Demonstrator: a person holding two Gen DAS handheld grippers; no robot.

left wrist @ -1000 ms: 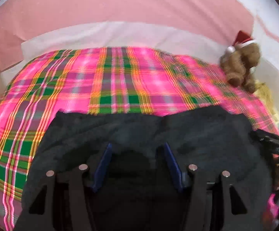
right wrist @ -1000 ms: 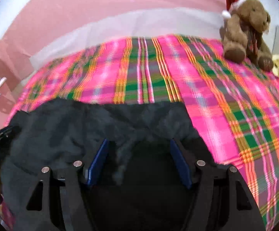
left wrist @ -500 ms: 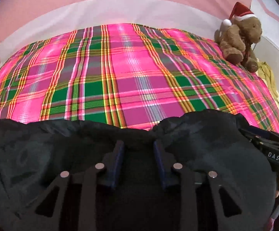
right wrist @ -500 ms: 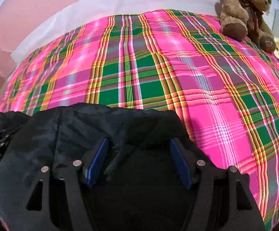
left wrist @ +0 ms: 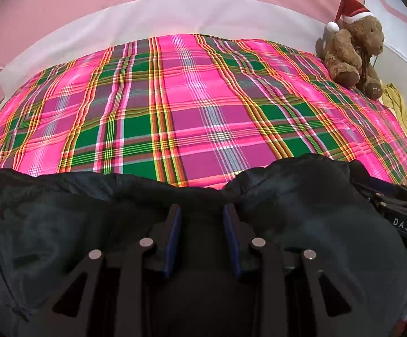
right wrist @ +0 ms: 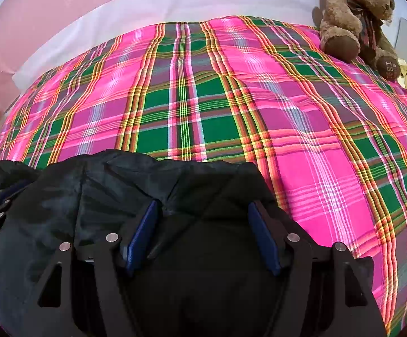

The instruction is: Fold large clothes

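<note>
Down at the bottom of both wrist views, the left gripper [left wrist: 202,224] has just been closing and is pinching the dark jacket [left wrist: 302,210], while the right gripper [right wrist: 203,219] is sitting wide with cloth bunched between its pads; can't tell if it's gripping. Slippery fabric could be sliding out on that side. Jacket's lying across the lower frame, long axis running left-right on the plaid bedspread [left wrist: 203,112].
</note>
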